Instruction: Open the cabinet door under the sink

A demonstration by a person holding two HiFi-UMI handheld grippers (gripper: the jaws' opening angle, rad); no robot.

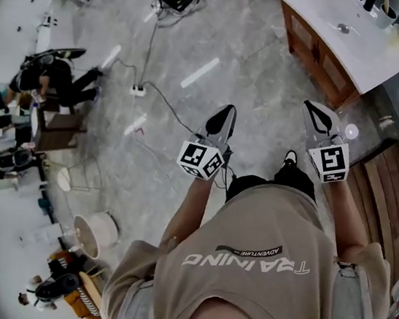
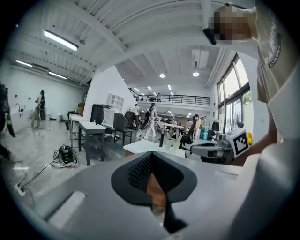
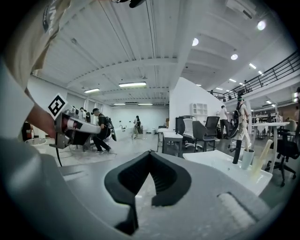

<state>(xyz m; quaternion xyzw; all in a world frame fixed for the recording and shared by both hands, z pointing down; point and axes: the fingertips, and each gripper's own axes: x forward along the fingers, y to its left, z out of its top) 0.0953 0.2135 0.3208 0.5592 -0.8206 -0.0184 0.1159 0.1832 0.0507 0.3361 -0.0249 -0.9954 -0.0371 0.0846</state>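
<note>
Head view: the person stands with both forearms stretched forward, one gripper in each hand, two in all. The left gripper [image 1: 225, 116] points toward 12 o'clock and the right gripper [image 1: 312, 110] toward 11 o'clock. At 1 o'clock one sink [image 1: 342, 28] sits in a white table [image 1: 364, 62]. The wooden cabinet door [image 1: 312, 47] under it lies flush, well apart from both grippers.

Left gripper view: the jaws are pressed together at the tips with nothing between them. Brown cabinet wood shows beyond them, and the right gripper is at 3 o'clock.

Right gripper view: the jaws meet at the tips, empty. The left gripper is at 9 o'clock. One cup [image 3: 247, 158] stands on the table at 3 o'clock.
</note>
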